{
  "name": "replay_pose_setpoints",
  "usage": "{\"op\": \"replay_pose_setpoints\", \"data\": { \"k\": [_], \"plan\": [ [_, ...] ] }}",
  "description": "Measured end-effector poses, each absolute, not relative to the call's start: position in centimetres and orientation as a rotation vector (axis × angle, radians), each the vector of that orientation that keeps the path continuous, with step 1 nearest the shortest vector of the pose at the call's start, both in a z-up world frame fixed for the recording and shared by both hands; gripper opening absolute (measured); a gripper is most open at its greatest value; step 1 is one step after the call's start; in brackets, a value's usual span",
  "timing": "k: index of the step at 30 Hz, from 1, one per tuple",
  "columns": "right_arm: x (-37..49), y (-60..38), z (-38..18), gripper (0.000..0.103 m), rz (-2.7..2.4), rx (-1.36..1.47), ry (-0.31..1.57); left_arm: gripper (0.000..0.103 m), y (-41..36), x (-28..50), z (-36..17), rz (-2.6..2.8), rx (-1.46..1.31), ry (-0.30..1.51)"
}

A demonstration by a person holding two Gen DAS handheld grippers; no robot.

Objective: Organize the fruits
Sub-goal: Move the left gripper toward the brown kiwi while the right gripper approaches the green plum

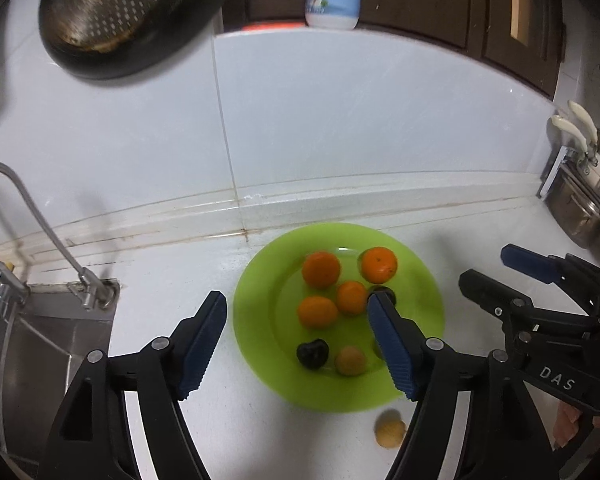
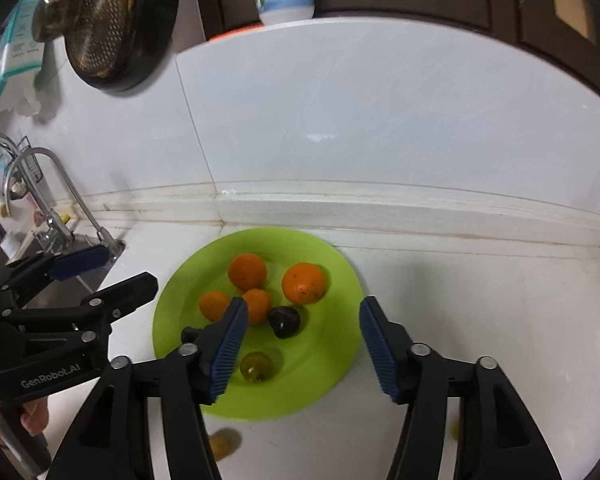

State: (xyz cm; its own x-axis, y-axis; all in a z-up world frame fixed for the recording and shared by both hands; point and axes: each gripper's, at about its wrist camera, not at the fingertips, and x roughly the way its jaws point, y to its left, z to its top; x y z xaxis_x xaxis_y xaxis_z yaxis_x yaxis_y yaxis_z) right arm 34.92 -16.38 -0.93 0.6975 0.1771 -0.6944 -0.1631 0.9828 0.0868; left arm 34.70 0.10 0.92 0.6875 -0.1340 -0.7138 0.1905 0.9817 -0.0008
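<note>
Both grippers hover with jaws spread and empty above a green plate (image 1: 260, 320) of fruit on the counter (image 1: 172, 264).

Four oranges (image 1: 321, 270) lie ahead between the left gripper (image 1: 296, 320) jaws; probably firm, light, roll-prone, so grip across the middle. A stray yellow fruit (image 1: 390, 434) sits below them.

One green plate (image 1: 260, 360) holds four orange fruits (image 1: 321, 269), two dark plums (image 1: 312, 353) and two small yellow-brown fruits (image 1: 351, 361), with two more small yellowish fruits (image 1: 390, 433) on the near counter off the plate.
</note>
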Motion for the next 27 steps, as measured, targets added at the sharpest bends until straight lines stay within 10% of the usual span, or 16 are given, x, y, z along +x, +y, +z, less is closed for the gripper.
{"op": "replay_pose_setpoints", "data": {
  "k": [27],
  "plan": [
    [28.3,-25.0,-3.3,0.065,-0.075,0.082,0.789,0.08,-4.2,26.5,-2.4,-0.1,0.055,0.838]
  ]
}}
